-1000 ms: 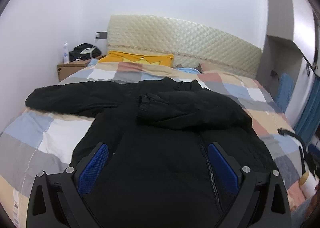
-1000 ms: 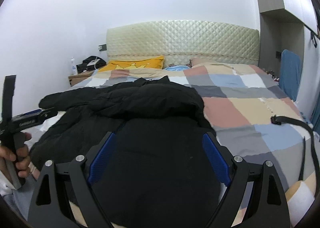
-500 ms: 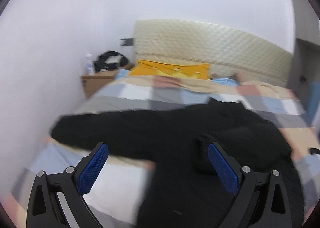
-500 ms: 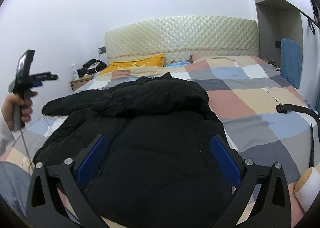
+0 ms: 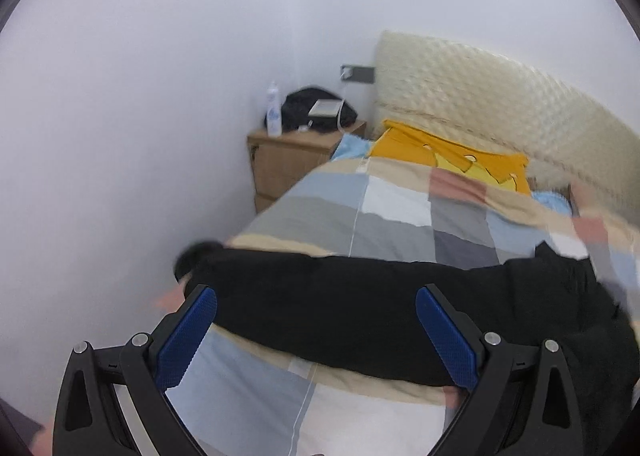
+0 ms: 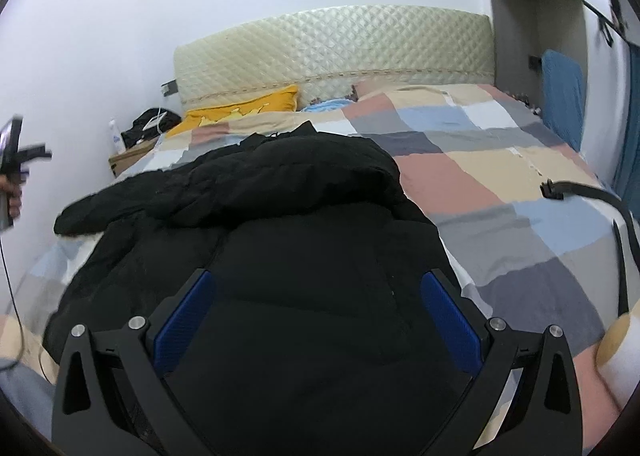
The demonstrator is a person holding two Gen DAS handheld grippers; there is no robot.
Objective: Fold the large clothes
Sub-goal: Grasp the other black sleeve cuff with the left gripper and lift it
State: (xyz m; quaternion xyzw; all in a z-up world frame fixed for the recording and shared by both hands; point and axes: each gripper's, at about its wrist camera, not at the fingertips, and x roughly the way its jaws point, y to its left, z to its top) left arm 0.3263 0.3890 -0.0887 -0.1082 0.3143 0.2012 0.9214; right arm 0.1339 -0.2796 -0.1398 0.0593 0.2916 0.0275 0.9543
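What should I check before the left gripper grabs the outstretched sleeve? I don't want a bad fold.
1. Left gripper open, nothing held: ok.
2. Right gripper open, nothing held: ok.
3. Sleeve lying flat on the bed, unfolded: ok.
4. Cuff in view: ok, though blurred.
5. Other sleeve already folded across the jacket: ok.
6. Left gripper touching the sleeve: cannot tell.
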